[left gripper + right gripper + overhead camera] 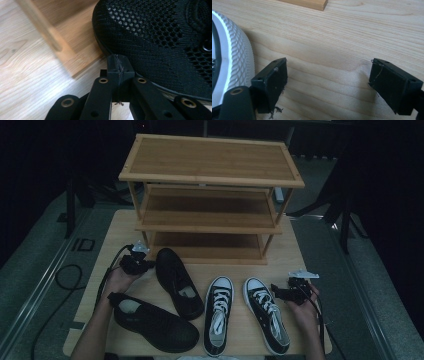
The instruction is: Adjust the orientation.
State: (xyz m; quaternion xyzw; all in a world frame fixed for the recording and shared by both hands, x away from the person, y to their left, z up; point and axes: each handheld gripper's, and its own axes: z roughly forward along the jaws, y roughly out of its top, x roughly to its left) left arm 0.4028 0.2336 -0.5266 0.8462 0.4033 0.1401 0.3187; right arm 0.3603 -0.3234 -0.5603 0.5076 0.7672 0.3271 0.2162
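Note:
Two black mesh shoes lie on the left of the wooden table: one (178,282) angled toward the rack, the other (155,322) near the front edge. Beside them, two black canvas sneakers with white toe caps and laces stand side by side (218,315) (266,312). My left gripper (147,265) is by the toe of the farther mesh shoe. In the left gripper view it (120,65) is shut, pads pressed together with nothing between, right against the mesh toe (160,37). My right gripper (276,292) rests beside the right sneaker. It (328,67) stands open over bare table, with the white toe cap (235,57) at its left.
A three-tier bamboo shoe rack (210,172) stands at the back of the table, its shelves bare. Its foot (52,40) is close ahead of the left gripper. Cables trail off the table's left side (65,275). Dark stands and floor surround the table.

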